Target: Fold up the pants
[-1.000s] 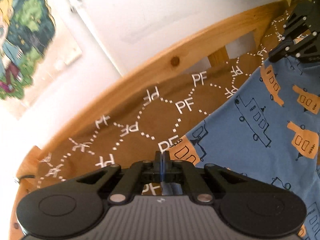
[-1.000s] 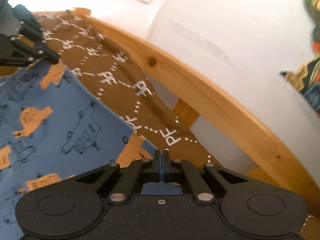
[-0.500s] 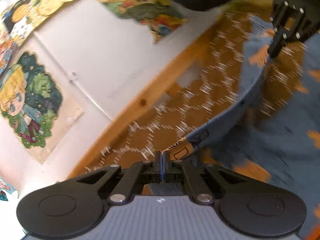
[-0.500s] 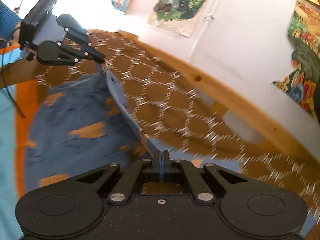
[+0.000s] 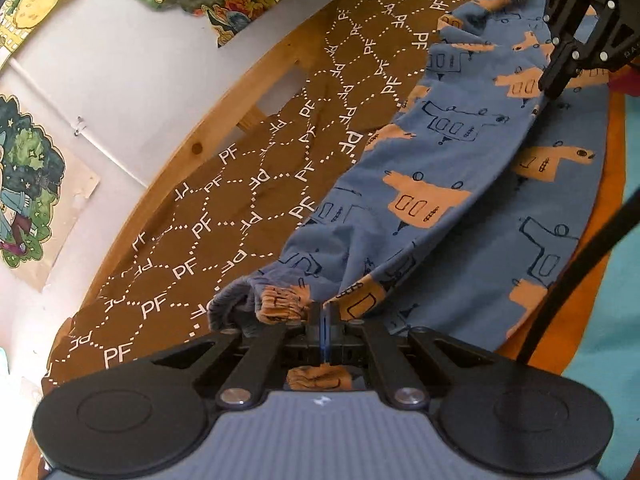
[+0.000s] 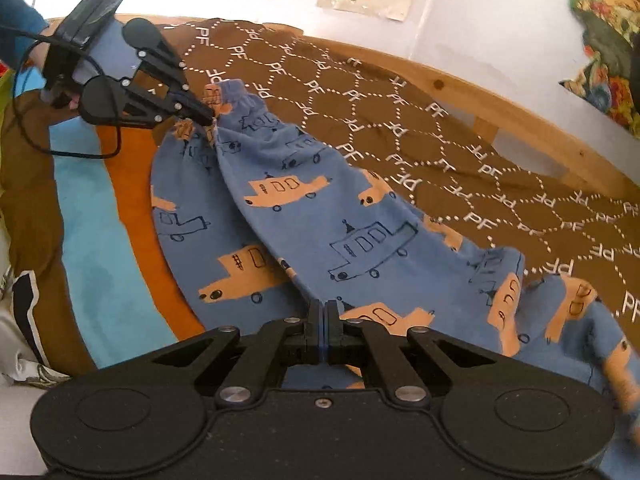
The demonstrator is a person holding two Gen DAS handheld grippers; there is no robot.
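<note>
Blue pants (image 5: 420, 200) printed with orange and outlined boats lie stretched over a brown "PF" blanket (image 5: 240, 200). My left gripper (image 5: 322, 314) is shut on the gathered, ribbed end of the pants at the bottom of the left wrist view. In the right wrist view that left gripper (image 6: 211, 119) shows at the upper left, pinching the same bunched end. My right gripper (image 6: 324, 308) is shut on the pants (image 6: 360, 240) at their other end, where a taut fold ridge runs between the two grips. The right gripper (image 5: 550, 90) also shows at the upper right.
A wooden bed rail (image 6: 500, 108) runs along the white wall behind the blanket, with posters (image 5: 24, 184) above it. An orange, teal and brown striped cover (image 6: 88, 220) lies on the near side. A black cable (image 5: 580, 256) hangs by the left gripper. A blue sleeve (image 6: 16, 4) shows.
Both grippers have drawn back from the wall side and come down, carrying the pants edge with them. The pants now lie doubled over with a taut ridge between the grips.
</note>
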